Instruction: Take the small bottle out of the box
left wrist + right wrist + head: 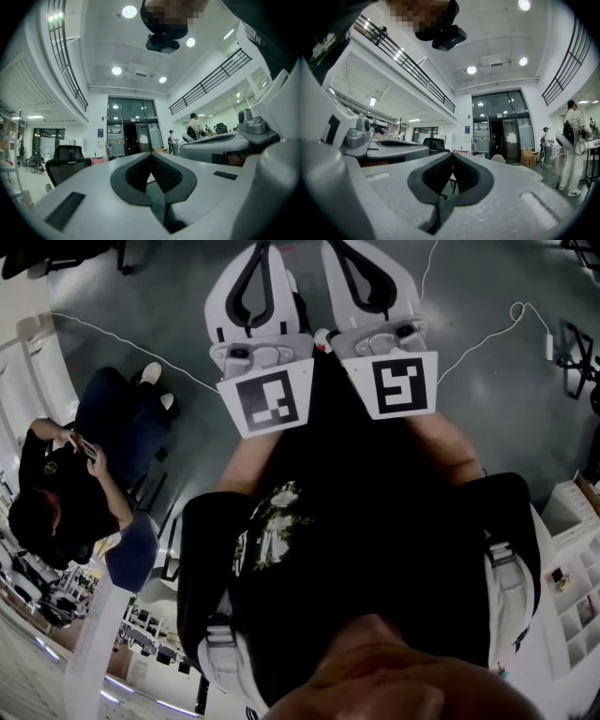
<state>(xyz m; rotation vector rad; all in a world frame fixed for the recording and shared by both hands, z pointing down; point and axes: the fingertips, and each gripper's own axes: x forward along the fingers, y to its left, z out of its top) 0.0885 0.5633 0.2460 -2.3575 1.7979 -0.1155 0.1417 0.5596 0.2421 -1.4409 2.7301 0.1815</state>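
Note:
No small bottle and no box holding one shows in any view. Both grippers are held side by side in front of the person's chest, jaws pointing away over the grey floor. The left gripper (261,251) has its dark pads meeting at the tips (151,153) with nothing between them. The right gripper (352,249) is likewise shut and empty, its tips touching (452,153). Each carries a marker cube (270,397), seen just above the person's black shirt. Both gripper views look out across a large hall, not at a work surface.
A person in dark clothes (66,474) sits at the left. Cables (141,348) run over the floor. White shelving (577,549) stands at the right. Ahead are glass doors (501,136), an office chair (68,161), cardboard boxes (528,158) and a standing person (572,140).

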